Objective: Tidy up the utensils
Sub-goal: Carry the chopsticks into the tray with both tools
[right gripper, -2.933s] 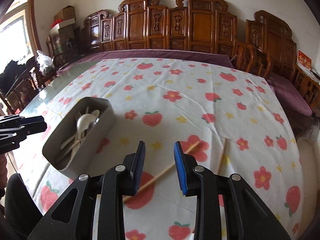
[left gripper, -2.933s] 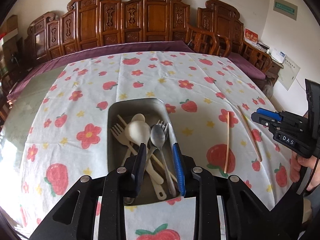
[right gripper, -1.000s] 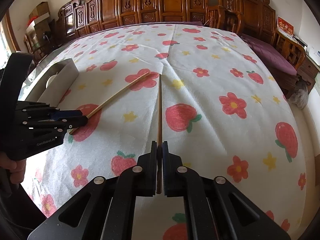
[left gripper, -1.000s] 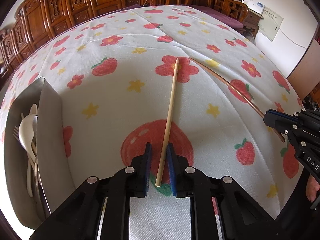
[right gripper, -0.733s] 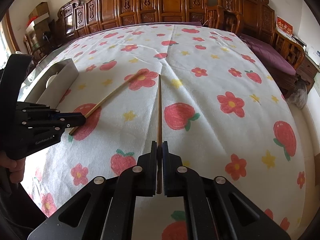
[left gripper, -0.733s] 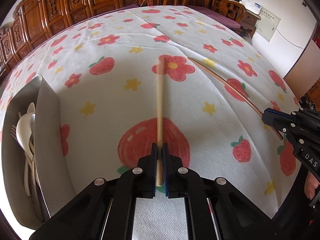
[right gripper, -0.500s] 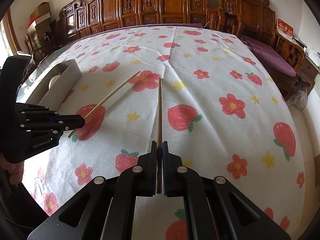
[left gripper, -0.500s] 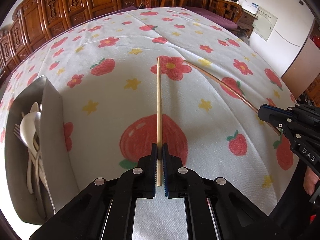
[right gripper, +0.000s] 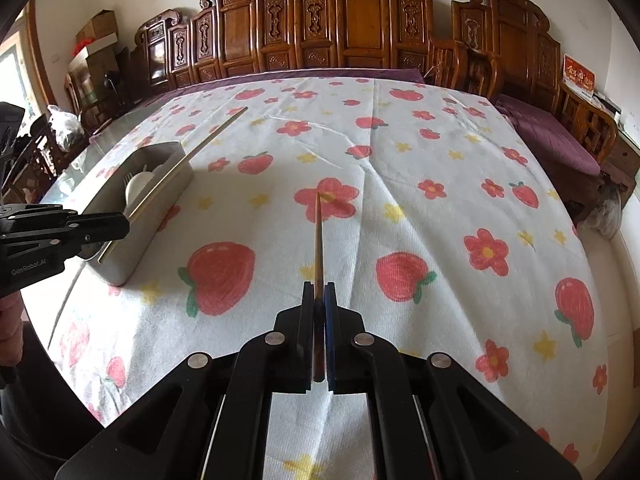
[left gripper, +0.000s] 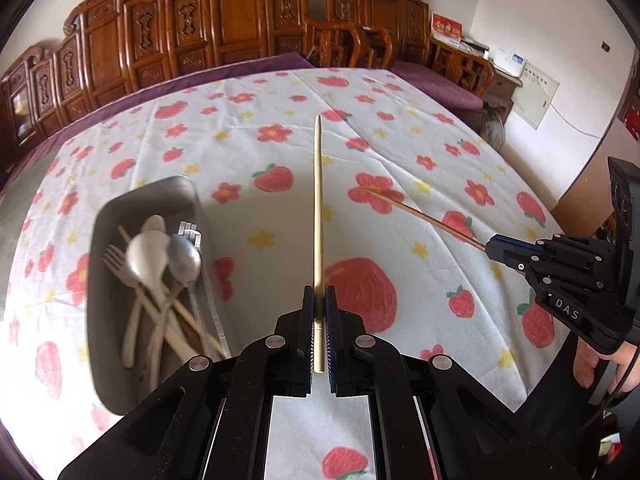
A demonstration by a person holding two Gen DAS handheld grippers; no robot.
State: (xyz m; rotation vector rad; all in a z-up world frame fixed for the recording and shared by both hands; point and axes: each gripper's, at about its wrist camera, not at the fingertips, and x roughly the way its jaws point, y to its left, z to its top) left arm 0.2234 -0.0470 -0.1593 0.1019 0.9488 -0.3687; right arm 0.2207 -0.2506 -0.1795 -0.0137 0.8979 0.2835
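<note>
My left matte-black two-finger gripper [left gripper: 319, 320] carries blue ribbed pads and round silver screws; my right matte-black gripper [right gripper: 319, 320] matches it. Seen side-on, their housings bear white "DAS" and "GenRobot.AI" lettering. A thin black cable [left gripper: 618, 384] trails beside my right hand [left gripper: 592, 366].

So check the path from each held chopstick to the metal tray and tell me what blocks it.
Nothing visible blocks either chopstick: only bare tablecloth lies before the metal tray, which is open-topped but already holds spoons and forks.
</note>
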